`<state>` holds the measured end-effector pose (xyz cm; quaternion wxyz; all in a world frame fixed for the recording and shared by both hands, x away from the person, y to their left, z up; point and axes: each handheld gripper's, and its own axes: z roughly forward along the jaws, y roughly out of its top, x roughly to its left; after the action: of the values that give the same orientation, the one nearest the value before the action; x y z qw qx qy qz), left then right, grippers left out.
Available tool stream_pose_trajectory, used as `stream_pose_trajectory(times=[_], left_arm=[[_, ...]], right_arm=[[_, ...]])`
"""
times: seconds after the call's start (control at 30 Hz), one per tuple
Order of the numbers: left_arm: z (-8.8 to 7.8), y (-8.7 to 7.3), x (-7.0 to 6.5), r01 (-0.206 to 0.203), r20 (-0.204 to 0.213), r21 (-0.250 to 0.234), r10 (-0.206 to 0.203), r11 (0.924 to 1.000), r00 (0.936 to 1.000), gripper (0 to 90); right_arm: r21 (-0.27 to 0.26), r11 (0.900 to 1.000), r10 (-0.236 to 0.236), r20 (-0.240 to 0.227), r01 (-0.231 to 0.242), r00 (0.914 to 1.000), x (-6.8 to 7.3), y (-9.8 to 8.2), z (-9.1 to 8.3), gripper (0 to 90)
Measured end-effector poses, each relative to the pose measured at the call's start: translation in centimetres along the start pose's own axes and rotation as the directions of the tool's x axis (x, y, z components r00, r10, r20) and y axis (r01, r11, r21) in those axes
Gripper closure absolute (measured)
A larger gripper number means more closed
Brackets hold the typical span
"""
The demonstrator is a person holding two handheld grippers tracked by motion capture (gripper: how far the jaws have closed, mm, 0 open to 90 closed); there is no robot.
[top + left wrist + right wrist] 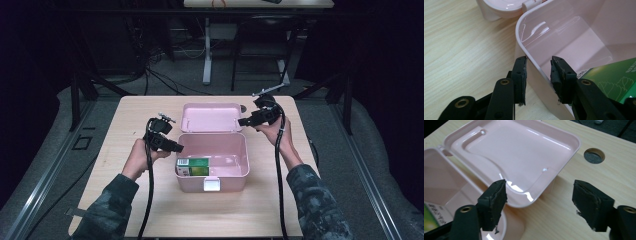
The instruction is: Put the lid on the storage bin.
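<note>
Dim surroundings, glare on plastic

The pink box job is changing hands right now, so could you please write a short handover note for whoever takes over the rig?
Left tongs: open, straddling the left wall of the pink box, one jaw outside and one inside, not yet clamped.
Right tongs: open wide, at the right corner of the lid, holding nothing.
Things: the box sits mid-table with its lid folded back flat on the table behind it. A green carton lies inside, at the front left.
Done: box open, carton in.
Left: probably steady the box with the left and swing the lid shut with the right, then latch the front clasp.
</note>
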<state>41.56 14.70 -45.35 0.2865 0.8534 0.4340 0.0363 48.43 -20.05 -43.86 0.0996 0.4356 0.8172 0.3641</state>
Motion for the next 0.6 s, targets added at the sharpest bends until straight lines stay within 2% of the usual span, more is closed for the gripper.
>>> stream_pose_trajectory(times=[0.2, 0.33, 0.6], left_arm=[[0.1, -0.4, -0.1, 0.016, -0.010, -0.028, -0.016, 0.9995, 0.9998, 66.1], [0.1, -0.5, -0.2, 0.007, -0.019, -0.027, -0.008, 0.9996, 0.9998, 66.3], [0.2, -0.6, -0.2, 0.002, -0.018, -0.038, -0.003, 0.9993, 0.9998, 66.4]], right_arm=[[0.023, 0.999, 0.028, 0.027, -0.028, 0.9993, -0.7, 1.0, 1.8, 38.5], [0.044, 0.999, 0.031, 0.054, -0.033, 0.9981, -0.9, 1.2, 3.1, 45.4], [0.039, 0.996, 0.078, 0.097, -0.083, 0.9922, -1.4, 1.3, 5.8, 57.3]])
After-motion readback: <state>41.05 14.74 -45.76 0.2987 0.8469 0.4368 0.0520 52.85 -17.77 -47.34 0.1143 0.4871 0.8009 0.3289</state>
